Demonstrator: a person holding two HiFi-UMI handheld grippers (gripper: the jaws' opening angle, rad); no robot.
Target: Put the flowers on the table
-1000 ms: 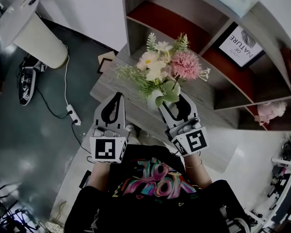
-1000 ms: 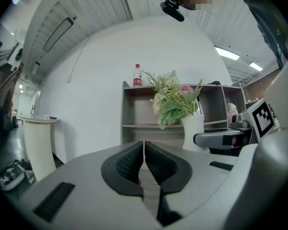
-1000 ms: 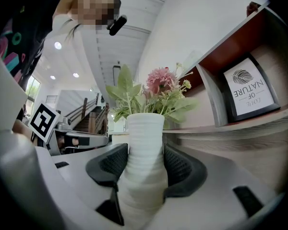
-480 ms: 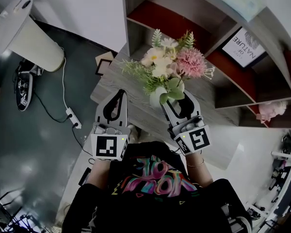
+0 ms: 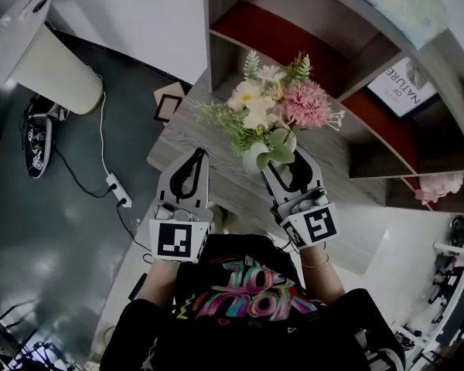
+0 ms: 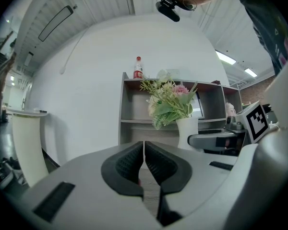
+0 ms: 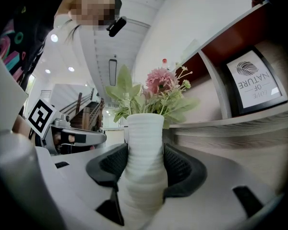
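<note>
Grey wood-grain table (image 5: pixel 182 141) runs in front of a shelf unit (image 5: pixel 232 52) on the far side. Over the last second both grippers have edged further in over it, toward the shelf. The right gripper (image 5: pixel 286 163) clamps the white ribbed vase (image 7: pixel 144 143) between its pads, the flowers (image 5: pixel 274 107) upright above the table. The left gripper (image 6: pixel 144 159) rides alongside, jaws together on nothing. Whether the vase's base touches the wood cannot be told; setting down looks close.

White ribbed vase (image 7: pixel 145 128) of pink flowers (image 7: pixel 159 83), upright, tight between the jaws of the right gripper (image 7: pixel 145 158)
</note>
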